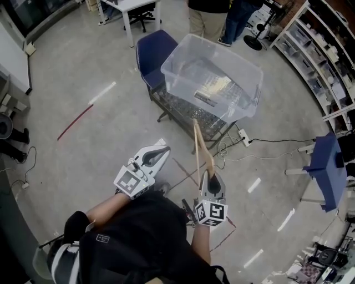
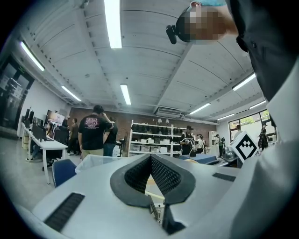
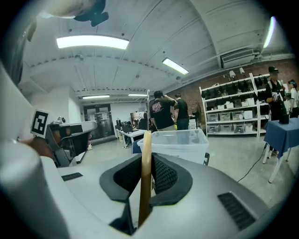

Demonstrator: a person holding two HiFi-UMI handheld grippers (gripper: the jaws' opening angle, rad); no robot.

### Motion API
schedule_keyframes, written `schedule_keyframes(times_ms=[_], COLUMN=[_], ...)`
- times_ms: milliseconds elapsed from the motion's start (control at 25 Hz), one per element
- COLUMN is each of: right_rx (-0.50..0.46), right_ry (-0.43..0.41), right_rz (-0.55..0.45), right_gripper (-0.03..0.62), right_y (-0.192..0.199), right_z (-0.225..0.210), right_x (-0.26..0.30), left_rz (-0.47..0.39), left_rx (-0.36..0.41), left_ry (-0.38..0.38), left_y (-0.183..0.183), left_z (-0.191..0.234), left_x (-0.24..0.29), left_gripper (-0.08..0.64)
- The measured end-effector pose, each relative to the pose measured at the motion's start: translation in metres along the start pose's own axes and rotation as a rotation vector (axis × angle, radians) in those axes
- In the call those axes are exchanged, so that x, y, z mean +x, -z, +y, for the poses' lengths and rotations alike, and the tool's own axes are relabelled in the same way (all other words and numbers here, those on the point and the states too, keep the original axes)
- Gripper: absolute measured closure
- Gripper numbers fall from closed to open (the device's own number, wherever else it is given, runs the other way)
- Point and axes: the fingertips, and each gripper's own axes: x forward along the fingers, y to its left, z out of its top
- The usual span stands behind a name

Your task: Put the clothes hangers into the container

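A clear plastic container [image 1: 213, 77] rests on a wire rack ahead of me; it also shows in the right gripper view [image 3: 180, 142] and the left gripper view [image 2: 98, 161]. My right gripper [image 1: 210, 176] is shut on a wooden clothes hanger [image 1: 198, 145], which slants up toward the container's near wall. In the right gripper view the hanger [image 3: 145, 177] stands upright, pinched between the pads of the right gripper [image 3: 147, 158]. My left gripper [image 1: 162, 150] hovers to the left, lower than the container. In its own view the left gripper [image 2: 150, 158] has its pads meeting at the tips, nothing held.
A blue chair [image 1: 155, 52] stands behind the wire rack [image 1: 191, 113]. People [image 1: 208, 16] stand beyond the container. Shelving [image 1: 321, 50] lines the right side, with a blue table [image 1: 328, 161] nearer. A power strip and cables [image 1: 244, 138] lie on the floor.
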Motion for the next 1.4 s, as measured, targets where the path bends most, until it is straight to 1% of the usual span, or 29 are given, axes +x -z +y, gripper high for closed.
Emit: schedule_keyframes(times_ms=[80,200,360,480,640,920,1040,1240,1320,1400], right_rx=[0.009,0.012,0.003,-0.007,-0.020,-0.028,-0.023,-0.032,-0.039,-0.043], right_ry=[0.000,0.004,0.013,0.018,0.023,0.039,0.051,0.068,0.077,0.084], right_rz=[0.003,0.006,0.011,0.015,0.012,-0.015,-0.022,-0.034,-0.031,-0.021], right_gripper=[0.522,0.522,0.522,0.522,0.522,0.522,0.522,0.522,0.522,0.522], right_y=[0.000,-0.002,-0.013,-0.022,-0.040,-0.092,-0.111,-0.133,-0.136,-0.140], right_z=[-0.002,-0.007,-0.014,-0.017,-0.020,-0.011,-0.015,-0.020,-0.025,-0.030], right_x=[0.003,0.014,0.040,0.068,0.119,0.209,0.251,0.302,0.315,0.328], left_rz=[0.005,-0.018,-0.035,-0.052,-0.092,-0.085,-0.085,-0.081,-0.099,-0.107], left_rx=[-0.005,-0.018,-0.027,-0.056,-0.062,-0.085,-0.098,-0.104,-0.098,-0.113], left_ry=[0.008,0.025,0.033,0.039,0.071,0.092,0.106,0.128,0.131,0.130], left_y=[0.001,0.001,-0.004,-0.003,-0.008,-0.028,-0.029,-0.027,-0.028,-0.029], left_z=[0.000,0.003,0.027,0.055,0.099,0.191,0.228,0.268,0.278,0.287], left_x=[0.005,0.017,0.041,0.064,0.099,0.146,0.163,0.178,0.182,0.185], left_gripper=[0.535,0.535,0.535,0.535,0.535,0.535,0.535,0.535,0.535,0.535])
